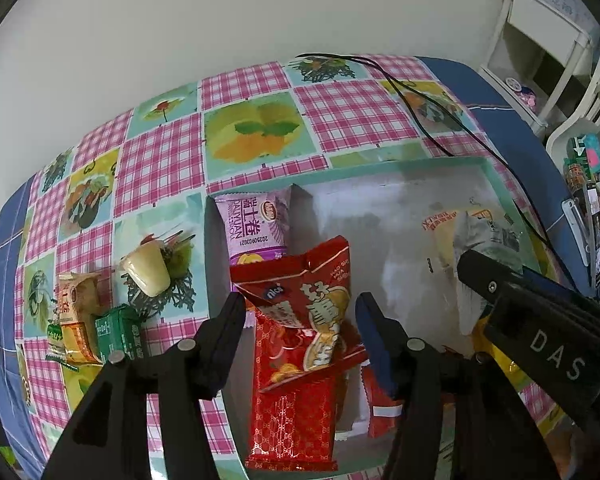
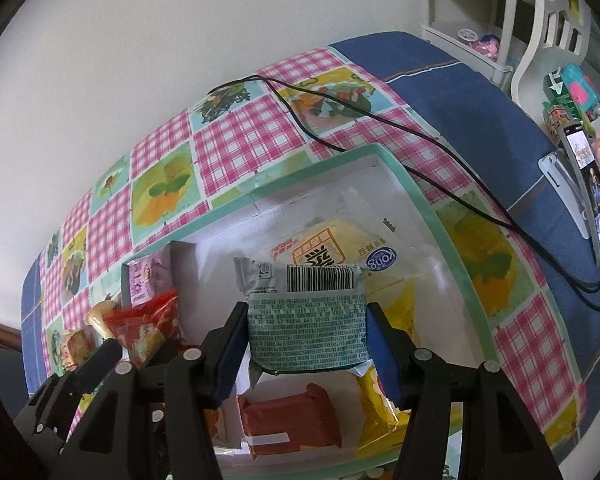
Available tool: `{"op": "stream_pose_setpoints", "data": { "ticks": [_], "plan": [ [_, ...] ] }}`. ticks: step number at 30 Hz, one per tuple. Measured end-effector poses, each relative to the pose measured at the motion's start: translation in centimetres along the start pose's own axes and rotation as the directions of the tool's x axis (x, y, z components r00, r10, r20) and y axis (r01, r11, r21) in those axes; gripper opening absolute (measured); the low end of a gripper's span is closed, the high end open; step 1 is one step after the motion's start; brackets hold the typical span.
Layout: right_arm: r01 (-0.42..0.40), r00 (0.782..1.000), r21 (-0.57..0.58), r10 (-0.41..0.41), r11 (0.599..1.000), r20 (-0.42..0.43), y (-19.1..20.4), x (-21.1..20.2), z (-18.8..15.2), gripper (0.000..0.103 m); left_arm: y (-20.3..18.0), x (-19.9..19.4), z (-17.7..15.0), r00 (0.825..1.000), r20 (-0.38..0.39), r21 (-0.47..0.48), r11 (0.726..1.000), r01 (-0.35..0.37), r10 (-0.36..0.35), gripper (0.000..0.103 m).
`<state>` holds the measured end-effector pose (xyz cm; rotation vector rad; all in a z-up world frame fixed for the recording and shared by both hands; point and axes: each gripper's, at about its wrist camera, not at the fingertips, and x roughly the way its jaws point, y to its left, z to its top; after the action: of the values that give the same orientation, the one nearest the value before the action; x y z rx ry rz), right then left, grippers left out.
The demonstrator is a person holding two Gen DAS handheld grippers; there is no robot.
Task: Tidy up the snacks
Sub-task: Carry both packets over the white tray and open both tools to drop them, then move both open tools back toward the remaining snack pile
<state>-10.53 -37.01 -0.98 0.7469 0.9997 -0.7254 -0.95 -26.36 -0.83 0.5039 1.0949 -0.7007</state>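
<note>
The grey-green packet point(image 2: 307, 318) is hanging over the box point(image 2: 428, 208), pinched in the right gripper point(image 2: 306, 344). The left gripper point(image 1: 300, 336) is standing apart around a red snack bag point(image 1: 300, 320), seemingly released. Next comes lowering and letting go. More snacks point(image 1: 88, 316) are waiting on the table point(image 1: 160, 168); the box's near edge is cut off.

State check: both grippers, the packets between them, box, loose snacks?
left gripper: open, around red packet
red packet: in box, not pinched
right gripper: shut on grey-green packet
grey-green packet: held above box
box: lidless, partly filled
jelly cup: tipped, on tablecloth
</note>
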Motion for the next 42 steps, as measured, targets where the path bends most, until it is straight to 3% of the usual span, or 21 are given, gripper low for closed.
{"op": "stream_pose_setpoints", "data": {
  "ticks": [12, 15, 21, 24, 29, 42],
  "plan": [
    [0.006, 1.0, -0.036, -0.006, 0.999, -0.011, 0.7, 0.0, -0.1, 0.062, 2.3, -1.0, -0.6, 1.0, -0.018, -0.062, 0.998, -0.015, 0.014, 0.06],
    [0.008, 1.0, -0.047, -0.009, 0.999, -0.01, 0.9, -0.2, -0.2, 0.062, 3.3, -1.0, -0.8, 1.0, -0.02, -0.086, 0.996, -0.024, 0.022, 0.069],
    [0.022, 1.0, -0.076, -0.022, 0.997, -0.008, 1.5, -0.5, -0.4, 0.062, 6.1, -1.3, -1.4, 0.998, -0.02, -0.162, 0.985, -0.06, 0.058, 0.073],
    [0.029, 1.0, -0.099, -0.03, 0.995, -0.008, 2.1, -0.6, -0.8, 0.067, 7.9, -1.5, -1.8, 0.995, -0.02, -0.202, 0.974, -0.105, 0.103, 0.078],
    [0.04, 0.999, -0.125, -0.041, 0.991, -0.009, 2.9, -0.6, -1.3, 0.073, 10.4, -1.6, -2.4, 0.993, -0.026, -0.274, 0.955, -0.115, 0.112, 0.084],
    [0.06, 0.998, -0.147, -0.063, 0.987, -0.013, 3.5, -0.6, -1.9, 0.074, 11.5, -1.4, -2.5, 1.0, -0.009, -0.336, 0.941, -0.024, 0.023, 0.084]
  ]
}}
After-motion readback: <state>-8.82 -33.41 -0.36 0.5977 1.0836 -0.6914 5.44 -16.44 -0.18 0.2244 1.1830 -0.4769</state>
